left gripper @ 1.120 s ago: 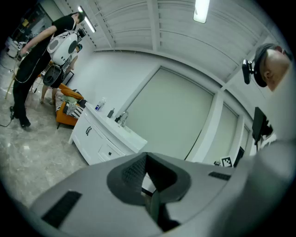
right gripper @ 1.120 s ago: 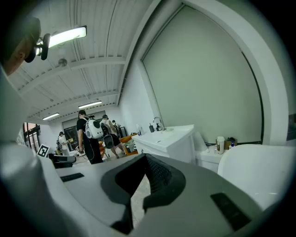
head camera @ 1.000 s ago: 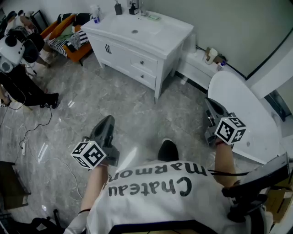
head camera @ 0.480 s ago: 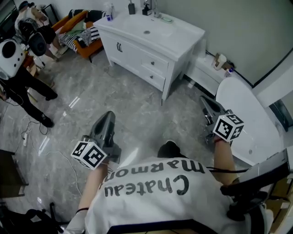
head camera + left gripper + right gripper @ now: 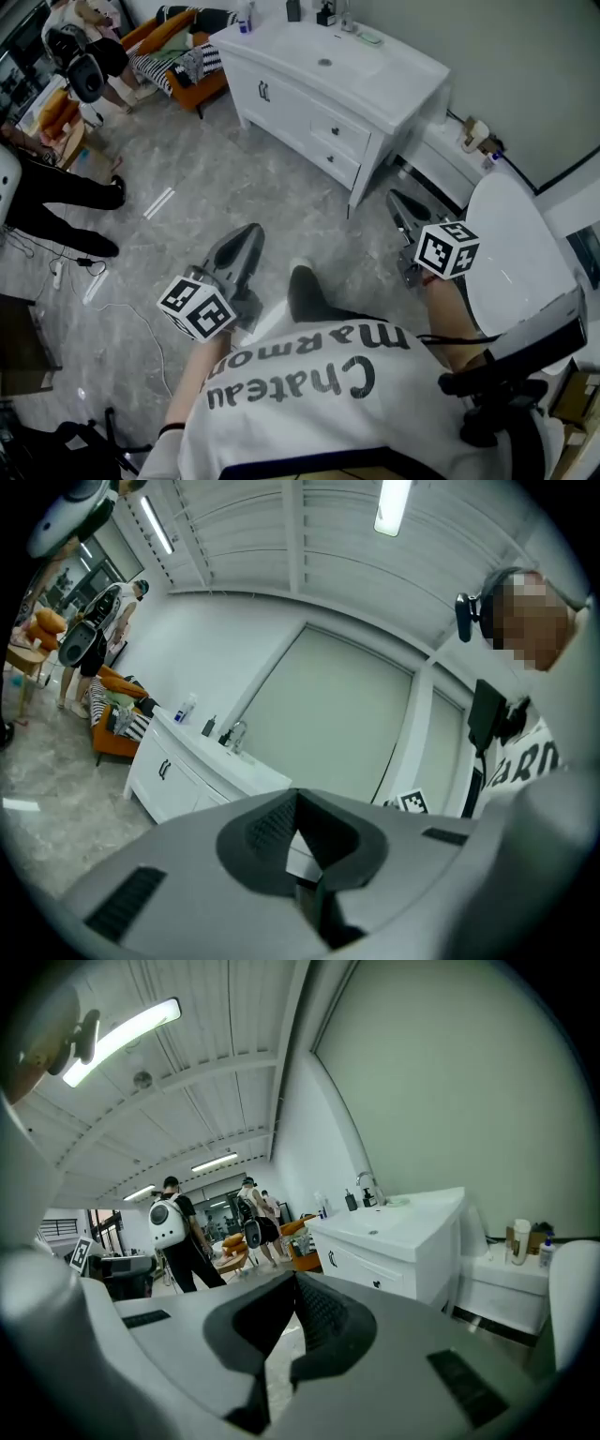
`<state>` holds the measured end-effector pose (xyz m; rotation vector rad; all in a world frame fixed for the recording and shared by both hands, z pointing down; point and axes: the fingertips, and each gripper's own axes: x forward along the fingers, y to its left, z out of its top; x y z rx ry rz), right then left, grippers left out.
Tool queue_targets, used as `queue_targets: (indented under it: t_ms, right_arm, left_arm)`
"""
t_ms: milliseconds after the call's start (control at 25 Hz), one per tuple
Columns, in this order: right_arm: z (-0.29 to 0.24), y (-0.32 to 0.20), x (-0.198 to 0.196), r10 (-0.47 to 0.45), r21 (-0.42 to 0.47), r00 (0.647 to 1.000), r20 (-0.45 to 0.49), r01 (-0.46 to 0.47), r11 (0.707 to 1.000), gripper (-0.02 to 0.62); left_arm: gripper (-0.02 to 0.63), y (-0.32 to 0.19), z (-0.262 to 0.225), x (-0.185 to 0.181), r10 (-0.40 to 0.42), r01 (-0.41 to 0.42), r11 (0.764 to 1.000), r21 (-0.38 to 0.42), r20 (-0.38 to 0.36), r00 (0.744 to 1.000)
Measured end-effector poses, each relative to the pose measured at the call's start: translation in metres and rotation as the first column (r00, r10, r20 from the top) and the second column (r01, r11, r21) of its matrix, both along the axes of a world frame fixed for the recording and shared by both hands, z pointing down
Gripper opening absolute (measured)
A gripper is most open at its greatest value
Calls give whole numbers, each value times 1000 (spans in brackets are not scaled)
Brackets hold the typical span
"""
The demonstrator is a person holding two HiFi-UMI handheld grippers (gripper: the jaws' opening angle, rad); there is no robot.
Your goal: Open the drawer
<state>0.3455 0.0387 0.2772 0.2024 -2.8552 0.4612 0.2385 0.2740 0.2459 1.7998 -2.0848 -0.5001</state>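
Two drawers, stacked, in the right part of the white vanity's (image 5: pixel 380 82) front. Top drawer (image 5: pixel 345 137) and bottom drawer (image 5: pixel 337 167) are both white, with flat rectangular fronts and one small dark knob (image 5: pixel 338 132) mid-front on each. I read both as fully shut, fronts flush with the cabinet face. They sit just right of the door (image 5: pixel 267 94) and beside the front right leg (image 5: pixel 354 199). The vanity stands on the grey marble floor (image 5: pixel 234 178) against the wall, near the top of the head view. The right gripper view shows one drawer front, also shut, with its knob visible.
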Motion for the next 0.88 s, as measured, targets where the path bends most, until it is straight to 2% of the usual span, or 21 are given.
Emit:
queue_targets:
  t_ms: [280,440,640,760,880]
  right_arm:
    - [21,-39,-92,-16,-29,1000,-14,16,999,11]
    - [32,-51,-144,-69,-25,995,-69,68,997,11]
    - [39,-74,-198,-90,-63,993,-76,85,994,11]
    - [44,-85,-223,-84,-67,993,-82,79,995,11]
    - [47,-94,-243,-74,-62,994,-80,69,996,11]
  left_arm:
    - [5,-43,11,-78,3,-2,999,-51,9,1000]
    - [5,-69,16,-124,-6,4,998,-70,-20,1000]
    - [5,-100,21,-172,11,-14,995,-100,-33,999]
    - [5,-114,22,-196,28,-31,995,-94,-30,999]
    - [5,-124,15,-219,26,-26,998,-56,-15,1000]
